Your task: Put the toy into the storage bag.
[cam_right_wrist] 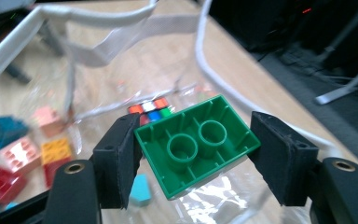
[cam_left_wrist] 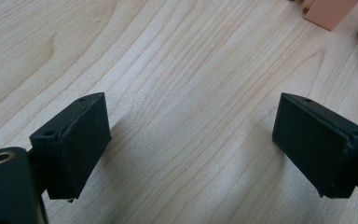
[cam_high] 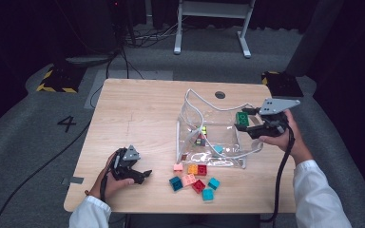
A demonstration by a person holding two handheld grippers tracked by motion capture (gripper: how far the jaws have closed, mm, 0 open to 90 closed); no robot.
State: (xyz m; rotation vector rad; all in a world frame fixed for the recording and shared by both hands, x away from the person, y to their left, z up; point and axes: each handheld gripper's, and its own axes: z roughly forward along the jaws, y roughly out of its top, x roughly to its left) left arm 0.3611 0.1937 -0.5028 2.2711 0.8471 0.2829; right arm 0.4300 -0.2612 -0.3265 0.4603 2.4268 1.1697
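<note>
While the right tongs (cam_right_wrist: 193, 154) grip the green brick (cam_right_wrist: 196, 142) by its short ends above the clear bag (cam_high: 190, 137), the left tongs (cam_left_wrist: 191, 149) rest spread and empty on the surface (cam_left_wrist: 177, 56). Light, stiff and smooth, the brick could slip, so flat opposite walls suit best.

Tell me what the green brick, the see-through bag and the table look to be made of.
Green brick: hard, glossy moulded plastic, with crisp ribs and tubes underneath.
See-through bag: soft clear plastic film, probably vinyl; it creases and glints, and has white piping along its edges.
Table: pale wood or wood-look laminate, matte, with visible grain lines.
</note>
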